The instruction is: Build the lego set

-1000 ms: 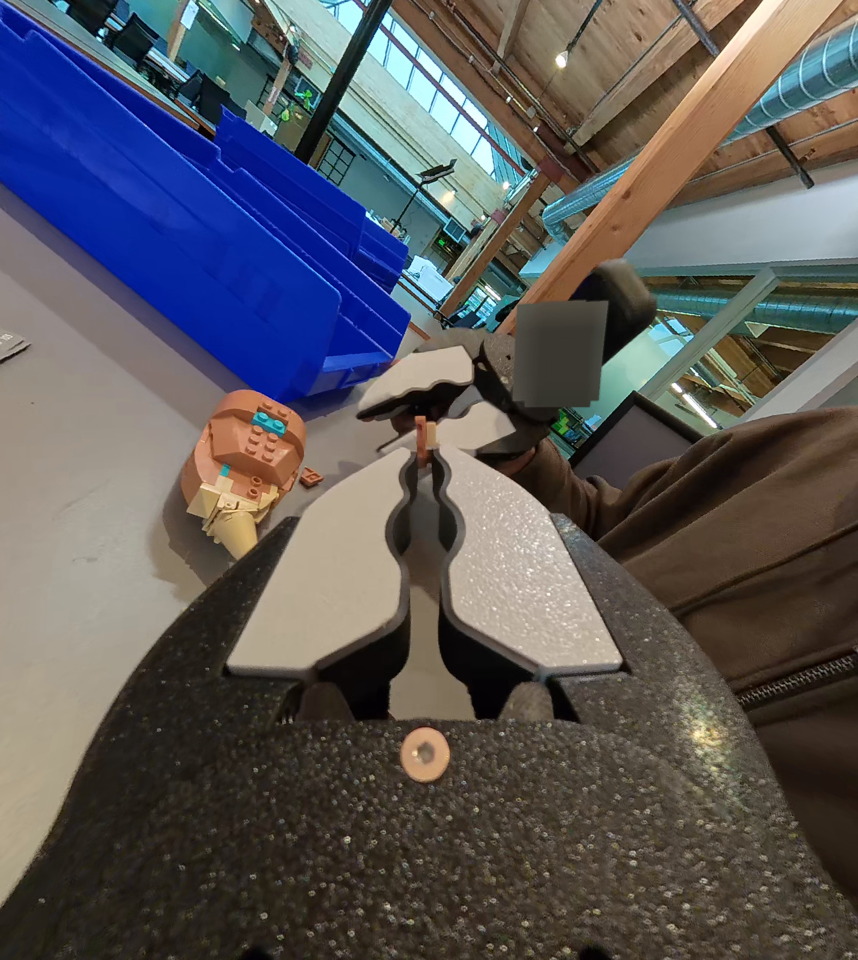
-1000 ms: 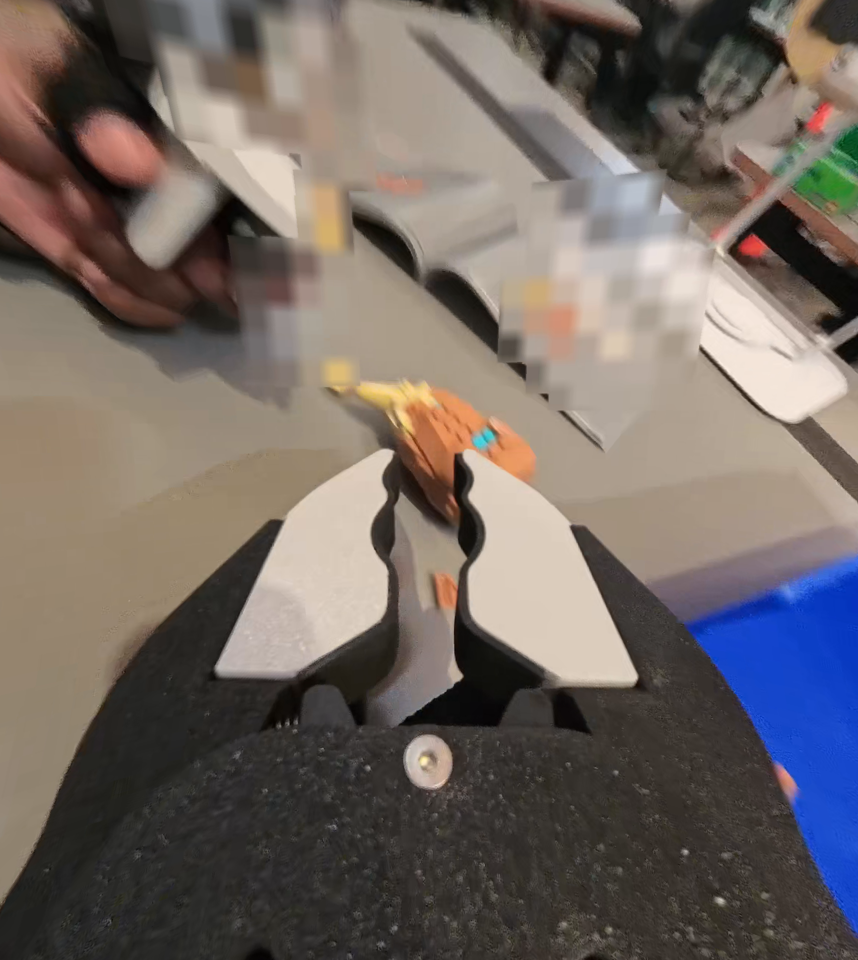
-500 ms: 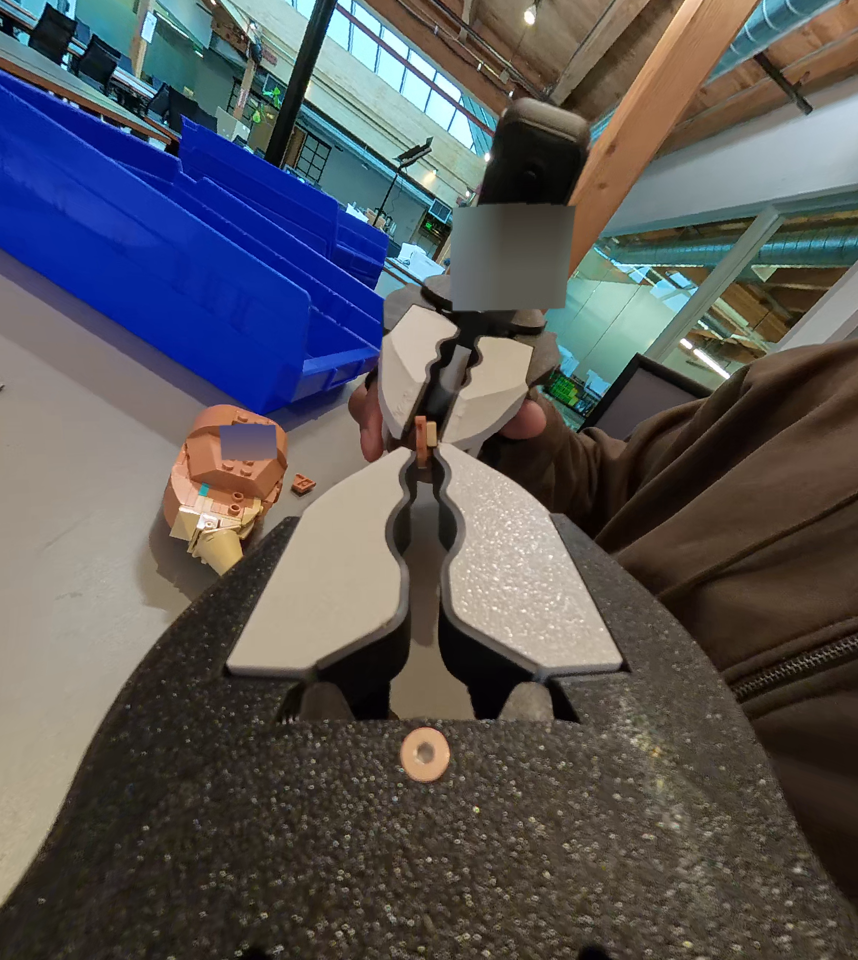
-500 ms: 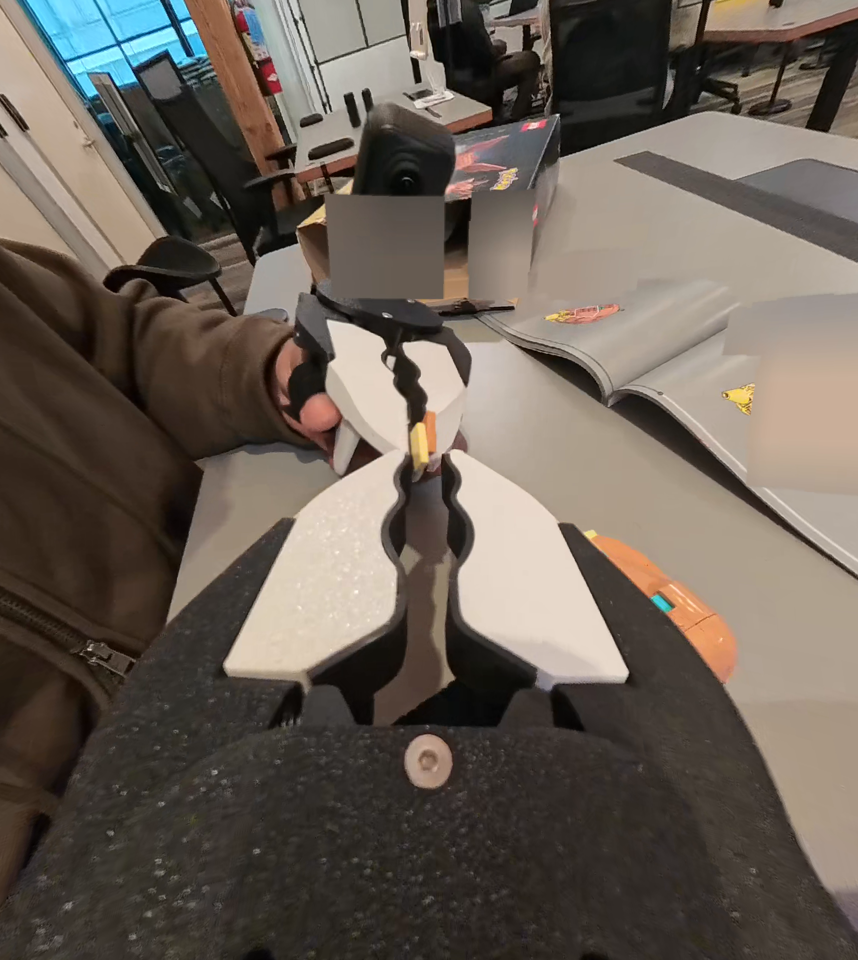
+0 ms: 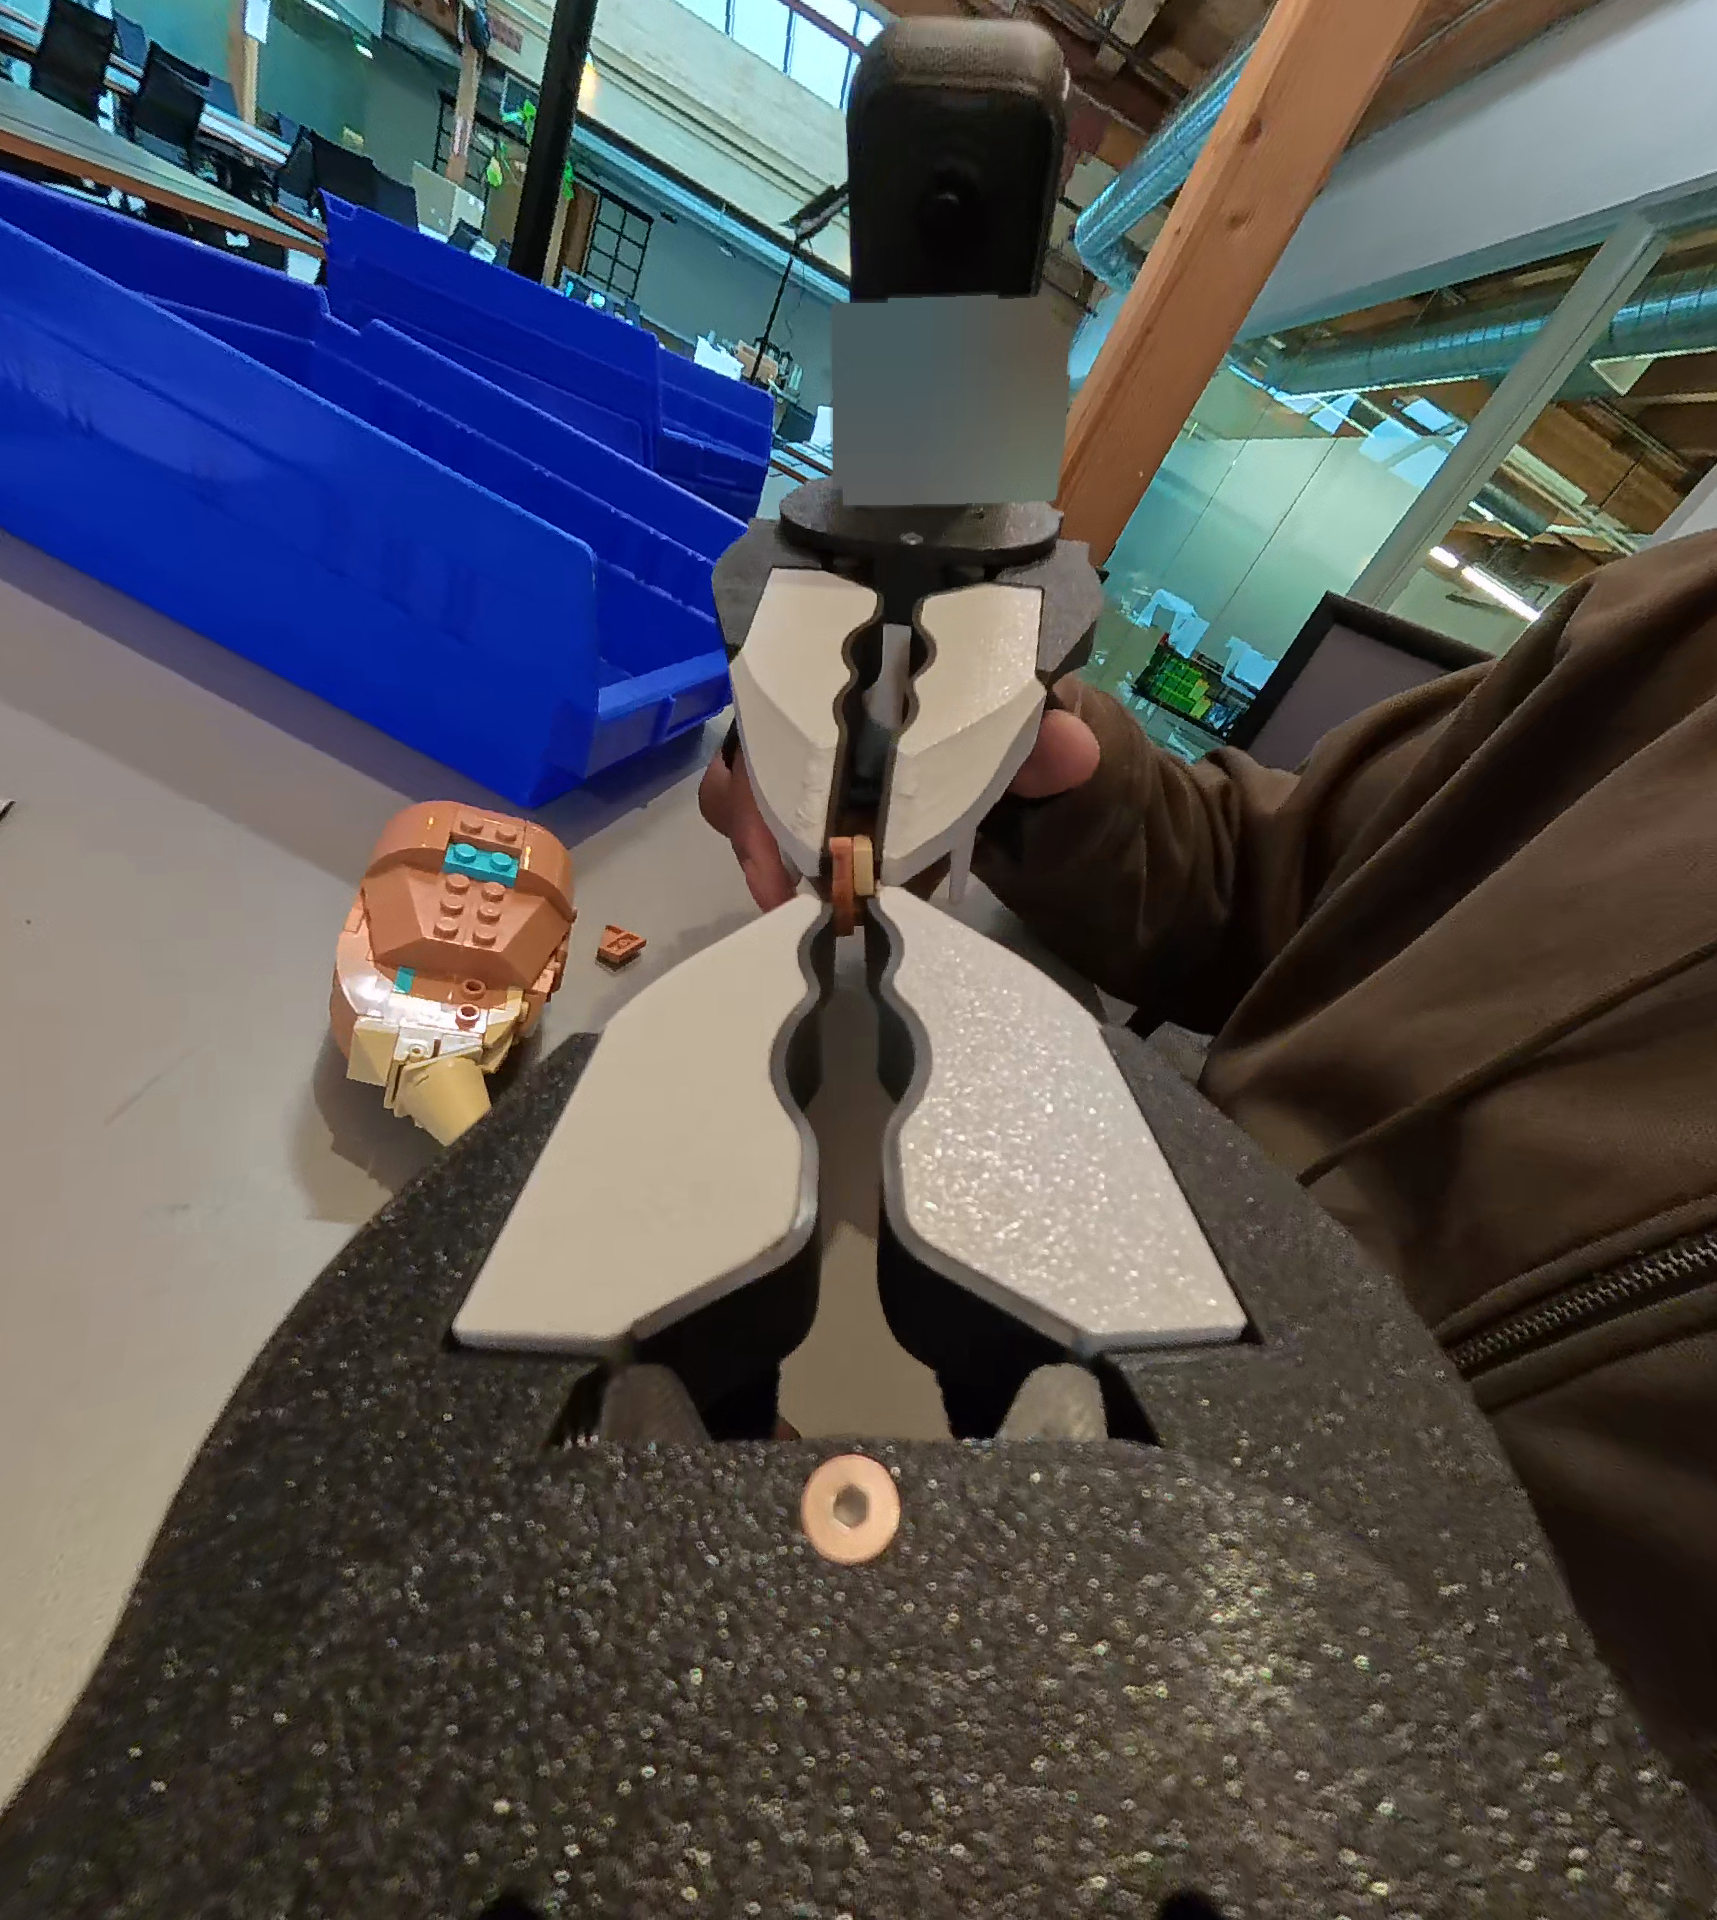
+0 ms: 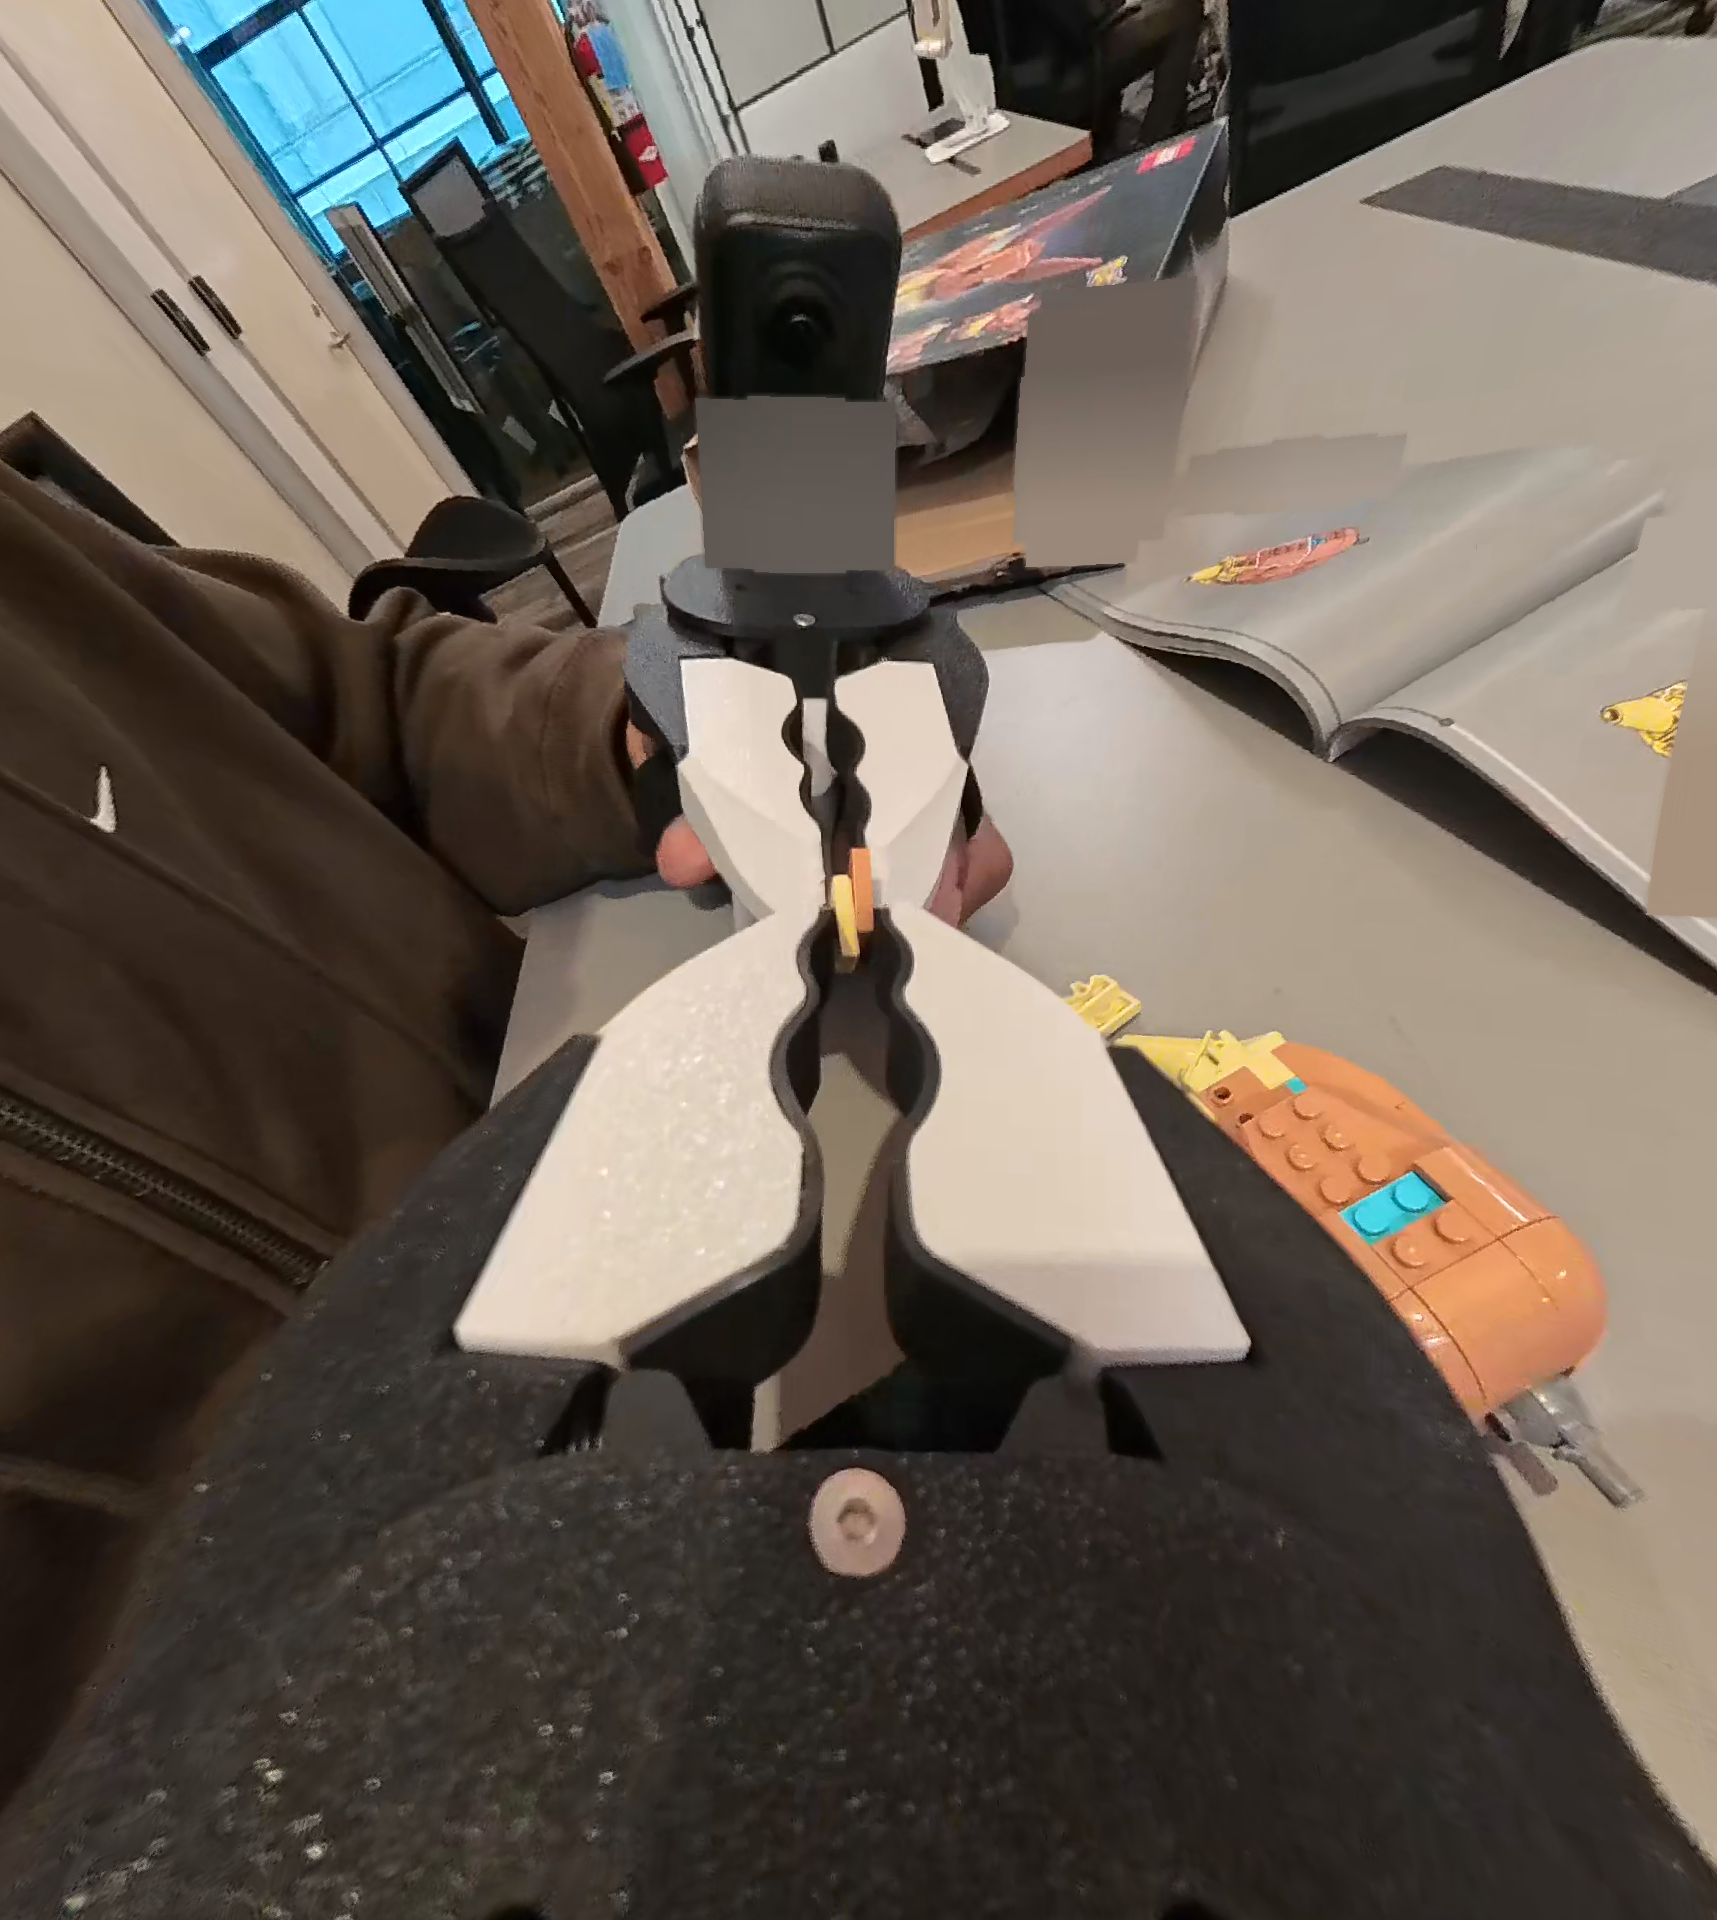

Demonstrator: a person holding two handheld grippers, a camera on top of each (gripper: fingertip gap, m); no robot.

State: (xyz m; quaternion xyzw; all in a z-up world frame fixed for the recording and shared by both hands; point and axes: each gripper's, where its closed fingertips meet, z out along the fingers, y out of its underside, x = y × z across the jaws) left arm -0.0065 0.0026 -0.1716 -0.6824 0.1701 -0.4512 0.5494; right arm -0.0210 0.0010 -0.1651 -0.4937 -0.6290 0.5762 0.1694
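My left gripper [image 5: 846,920] is shut on a small piece made of a brown layer and a tan layer [image 5: 841,883], held in the air above the table. My right gripper [image 6: 849,930] faces it tip to tip, and its jaws are closed on the same small piece [image 6: 846,914] from the other side. Each gripper also shows in the other's view, the right [image 5: 854,868] and the left [image 6: 849,883]. The brown rounded lego model [image 5: 459,935] with a teal plate on top lies on the grey table; it also shows in the right wrist view [image 6: 1405,1216].
A loose brown plate [image 5: 620,943] lies beside the model, and a yellow piece [image 6: 1103,1003] near it. Blue bins [image 5: 262,499] stand behind. An open instruction booklet [image 6: 1456,644] and the set's box [image 6: 1062,260] lie farther off. A person's brown sleeves [image 5: 1405,935] hold both grippers. Both grippers' tips are close together, under 4 cm apart.
The right gripper swung up from over the model to face the left gripper and narrowed its jaws onto the small piece. The left gripper stayed shut on the piece.
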